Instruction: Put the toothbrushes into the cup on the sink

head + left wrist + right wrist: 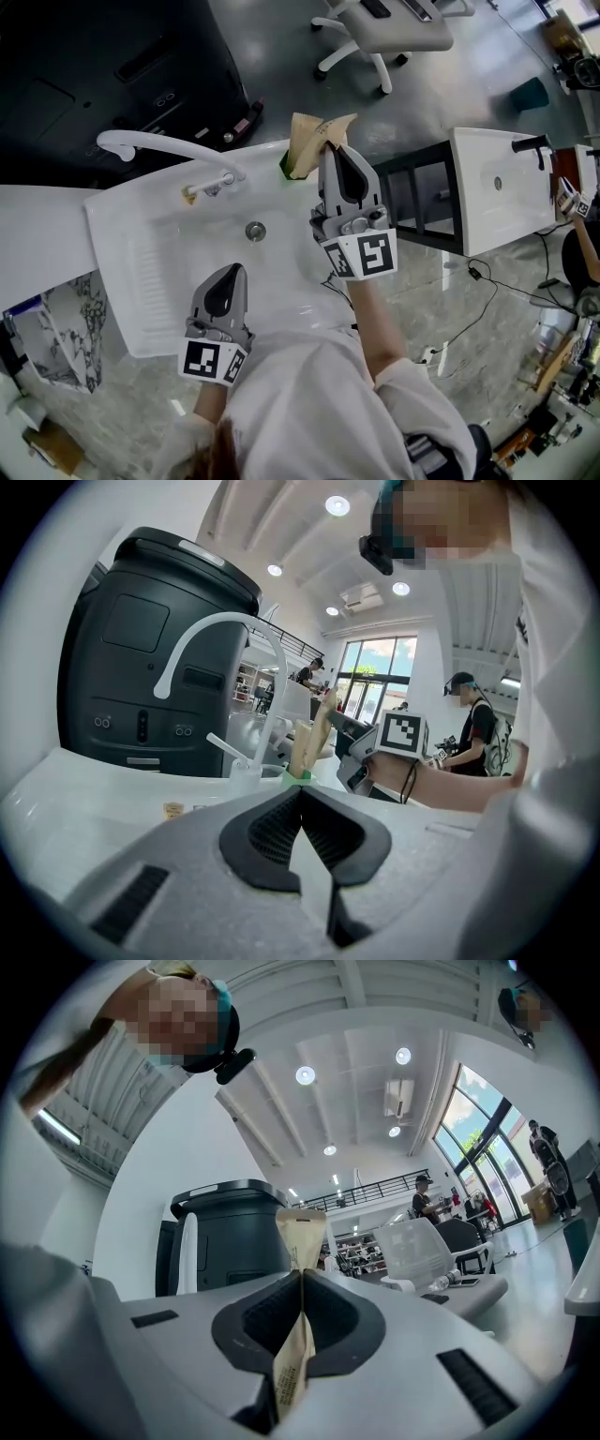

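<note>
A green cup (286, 169) stands on the white sink's (141, 281) back right rim, beside the faucet (159, 145), with a tan paper-wrapped toothbrush (302, 141) upright in it. My right gripper (333, 148) is just right of the cup, shut on another paper-wrapped toothbrush (300, 1232) that sticks up past its tips over the cup's mouth. In the left gripper view the cup (298, 776) and its wrapped toothbrush (302, 747) lie straight ahead, with the right gripper (398, 735) beside them. My left gripper (228, 272) hangs over the basin's front, shut and empty.
A large black machine (122, 66) stands behind the sink. The drain (255, 231) lies mid-basin. To the right are a dark frame (422, 202), a second white sink (502, 187) and floor cables (506, 281). An office chair (384, 33) stands farther back.
</note>
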